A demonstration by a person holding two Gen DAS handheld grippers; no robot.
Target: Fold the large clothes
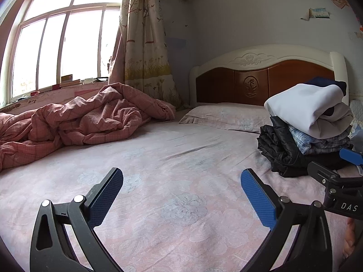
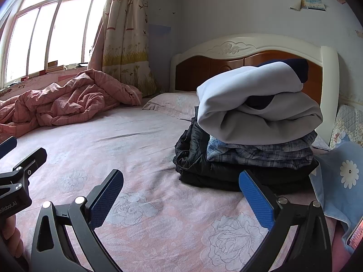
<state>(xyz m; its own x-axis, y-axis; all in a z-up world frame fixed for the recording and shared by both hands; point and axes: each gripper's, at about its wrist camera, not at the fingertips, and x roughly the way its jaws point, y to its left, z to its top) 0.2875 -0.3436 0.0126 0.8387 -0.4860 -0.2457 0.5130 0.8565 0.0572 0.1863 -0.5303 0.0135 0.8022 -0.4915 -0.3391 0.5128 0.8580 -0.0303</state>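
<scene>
A stack of folded clothes sits on the right side of the bed: a pale grey and navy garment on top, a blue plaid shirt under it, a black puffer jacket at the bottom. In the left wrist view the same stack lies at the far right. My left gripper hovers open over the bare pink floral sheet, holding nothing. My right gripper is open and empty, just in front of the stack's near edge.
A crumpled pink duvet lies along the window side. A pillow rests against the wood-and-white headboard. A blue flowered cloth lies at the bed's right edge. A window and a curtain are at the back left.
</scene>
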